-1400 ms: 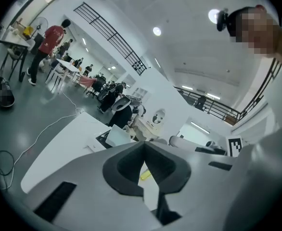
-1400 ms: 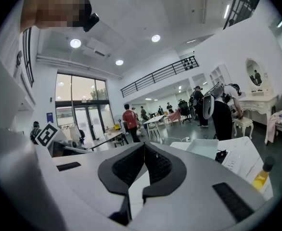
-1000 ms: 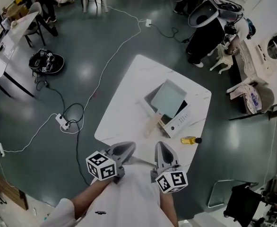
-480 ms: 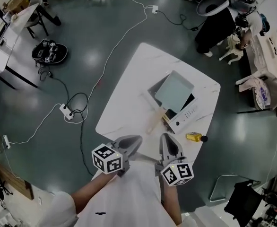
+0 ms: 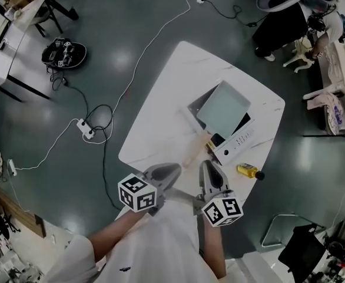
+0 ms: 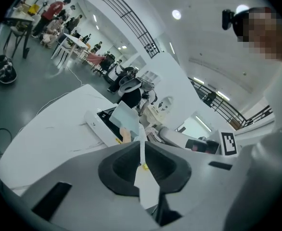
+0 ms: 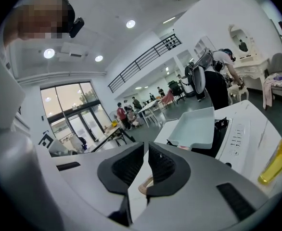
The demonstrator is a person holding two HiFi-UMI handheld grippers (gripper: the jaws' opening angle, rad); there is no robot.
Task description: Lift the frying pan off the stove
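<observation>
A white table [image 5: 161,117] carries the stove [image 5: 238,140], with the square pan [image 5: 222,108] sitting on top, well ahead of the person. The left gripper [image 5: 163,173] and right gripper [image 5: 211,175] hover at the near edge, jaws closed on nothing. A clean lift likely means opening one, clamping the wooden handle [image 5: 191,153] that points this way, and raising the pan level, clear of the yellow bottle [image 5: 247,170].

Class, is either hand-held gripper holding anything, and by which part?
Nothing is held: the left hand-held gripper and right hand-held gripper are both shut and empty. The frying pan sits on the stove.
</observation>
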